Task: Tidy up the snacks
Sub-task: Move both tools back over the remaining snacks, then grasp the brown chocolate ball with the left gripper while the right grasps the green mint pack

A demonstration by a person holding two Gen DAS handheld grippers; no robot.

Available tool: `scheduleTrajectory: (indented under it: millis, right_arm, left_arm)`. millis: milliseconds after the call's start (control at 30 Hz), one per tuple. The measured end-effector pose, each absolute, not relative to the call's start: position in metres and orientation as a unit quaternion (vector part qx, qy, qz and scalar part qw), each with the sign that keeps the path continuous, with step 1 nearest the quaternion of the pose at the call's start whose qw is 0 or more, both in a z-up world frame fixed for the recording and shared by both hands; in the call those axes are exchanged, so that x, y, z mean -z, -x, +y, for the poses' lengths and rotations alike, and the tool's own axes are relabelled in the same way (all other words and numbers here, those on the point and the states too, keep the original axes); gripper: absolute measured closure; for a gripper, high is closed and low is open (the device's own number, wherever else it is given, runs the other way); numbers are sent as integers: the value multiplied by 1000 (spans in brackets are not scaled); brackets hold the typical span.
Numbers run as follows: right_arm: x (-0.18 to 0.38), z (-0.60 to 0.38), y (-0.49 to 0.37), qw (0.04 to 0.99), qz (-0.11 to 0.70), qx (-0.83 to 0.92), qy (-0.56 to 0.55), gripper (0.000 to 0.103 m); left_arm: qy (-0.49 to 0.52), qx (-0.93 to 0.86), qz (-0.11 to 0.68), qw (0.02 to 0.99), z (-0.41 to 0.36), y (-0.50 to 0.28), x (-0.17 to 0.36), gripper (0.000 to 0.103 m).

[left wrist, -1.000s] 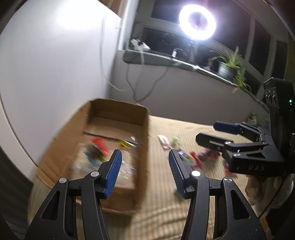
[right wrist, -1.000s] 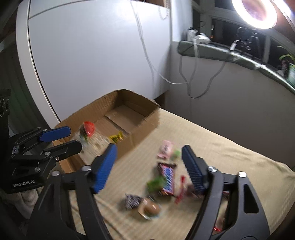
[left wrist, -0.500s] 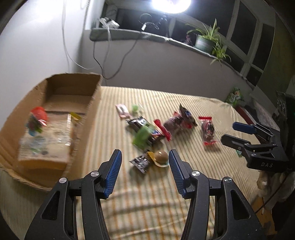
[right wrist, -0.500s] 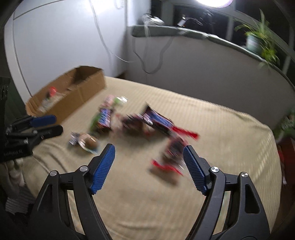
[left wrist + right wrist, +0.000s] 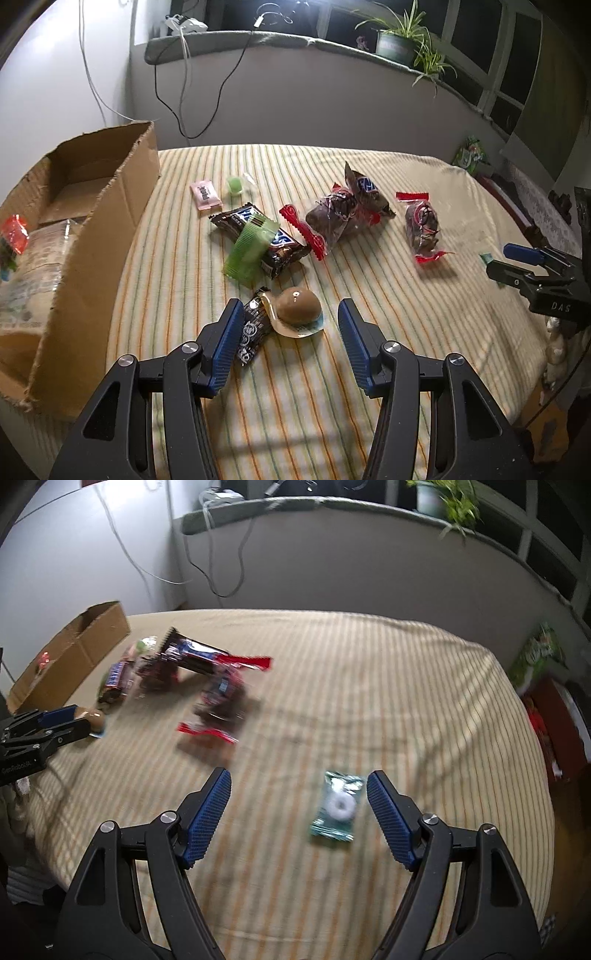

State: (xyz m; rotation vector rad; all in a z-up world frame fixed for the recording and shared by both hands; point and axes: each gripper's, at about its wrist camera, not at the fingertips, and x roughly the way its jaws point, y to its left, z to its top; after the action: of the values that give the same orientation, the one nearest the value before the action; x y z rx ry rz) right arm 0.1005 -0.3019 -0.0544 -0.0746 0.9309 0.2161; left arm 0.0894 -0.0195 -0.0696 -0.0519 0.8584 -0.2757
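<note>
Striped cloth (image 5: 369, 701), teal ring-candy packet (image 5: 337, 806)

A: The bed cover (image 5: 369, 295) is cream with thin orange and green stripes; the cardboard box (image 5: 110, 229) is brown.

B: Yes; the gripper pads (image 5: 207, 819) are blue on black arms; one wrapper (image 5: 251, 251) is light green; the mint packet (image 5: 336, 805) is teal with a white ring.

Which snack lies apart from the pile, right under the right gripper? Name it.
The teal mint packet with a white ring inside. It lies alone on the striped cloth between the open right gripper's fingers; all other snacks are clustered nearer the cardboard box.
</note>
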Motion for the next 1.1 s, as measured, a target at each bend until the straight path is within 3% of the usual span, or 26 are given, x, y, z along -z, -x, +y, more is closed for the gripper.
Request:
scheduleTrajectory:
  millis: [67, 200, 267, 533, 667, 767, 833, 867, 1100]
  right_arm:
    - [60, -309, -104, 884, 457, -95, 26, 26]
    - [70, -315, -108, 874, 478, -91, 14, 42]
    - [72, -313, -107, 873, 478, -89, 21, 43]
    - [70, -310, -102, 872, 480, -96, 25, 72]
    - [70, -310, -101, 872, 479, -95, 25, 79]
    - [70, -311, -101, 872, 479, -95, 26, 79]
    - [69, -311, -100, 873, 478, -96, 27, 79]
    - [70, -311, -100, 873, 478, -96, 26, 79]
    - [70, -312, -100, 874, 476, -96, 27, 79]
  left_arm:
    - [24, 133, 415, 900, -19, -92, 70, 51]
    - [20, 134, 415, 900, -20, -91, 71, 51]
    - [15, 135, 414, 900, -21, -90, 71, 52]
    - [-4, 138, 413, 900, -28, -93, 73, 71]
    - [-7, 142, 409, 901, -31, -92, 73, 76]
    - [-6, 143, 407, 902, -33, -90, 70, 74]
    - [5, 152, 414, 898, -36, -92, 69, 52]
    - [9, 150, 414, 898, -37, -93, 69, 48]
    - [-5, 133, 434, 891, -55, -115, 76, 48]
